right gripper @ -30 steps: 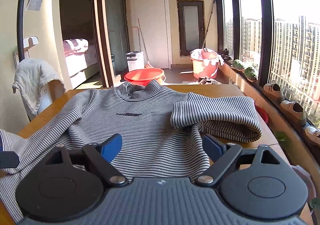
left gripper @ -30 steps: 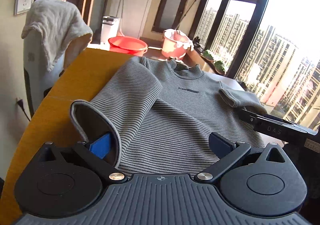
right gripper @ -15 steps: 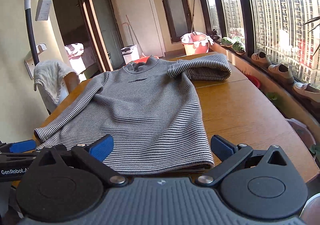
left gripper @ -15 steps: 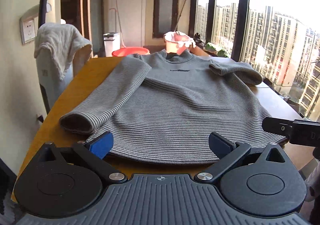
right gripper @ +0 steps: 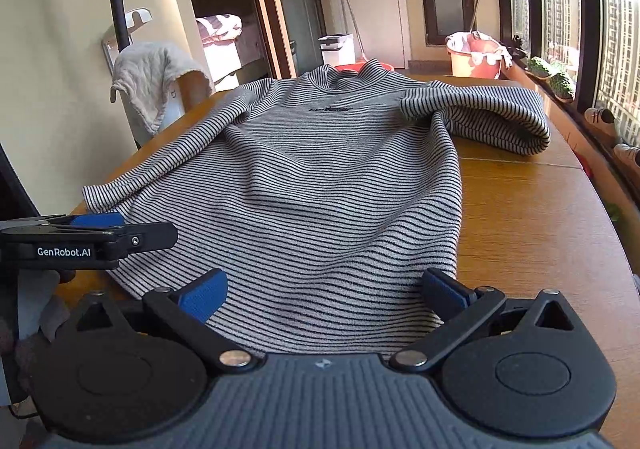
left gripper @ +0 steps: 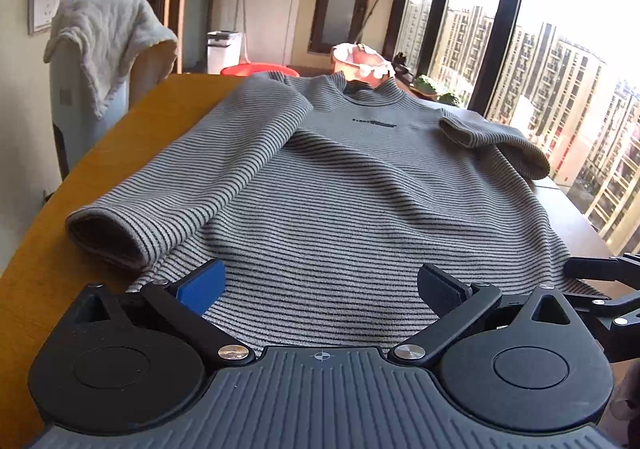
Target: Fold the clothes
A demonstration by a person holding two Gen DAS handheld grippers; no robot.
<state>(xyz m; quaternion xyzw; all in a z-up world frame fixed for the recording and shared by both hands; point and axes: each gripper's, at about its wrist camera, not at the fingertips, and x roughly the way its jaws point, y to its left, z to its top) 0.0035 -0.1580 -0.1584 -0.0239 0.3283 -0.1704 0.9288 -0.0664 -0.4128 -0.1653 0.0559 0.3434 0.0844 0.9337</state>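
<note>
A grey sweater with thin black stripes [left gripper: 352,201] [right gripper: 320,177] lies front-up on the wooden table [left gripper: 132,137] [right gripper: 528,217], collar at the far end. Its left sleeve [left gripper: 192,185] runs down beside the body, cuff near me. The right sleeve [right gripper: 500,117] is doubled back near the shoulder. My left gripper [left gripper: 320,289] is open, its blue pads spread low over the near hem on the left. My right gripper [right gripper: 324,293] is open too, spread over the hem on the right. Nothing is held. Each gripper shows side-on in the other's view: left gripper [right gripper: 132,229], right gripper [left gripper: 588,281].
A pale towel [left gripper: 108,41] [right gripper: 156,81] hangs over a white unit beside the table's left edge. Beyond the far end stand a pink bucket [right gripper: 476,57], a red basin [left gripper: 256,69] and a white bin [right gripper: 336,47]. Windows and shoes [right gripper: 600,117] line the right side.
Both grippers drew back from over the sweater to the table's near edge, then dropped lower and moved in over the hem. Both stayed open; the sweater has not moved.
</note>
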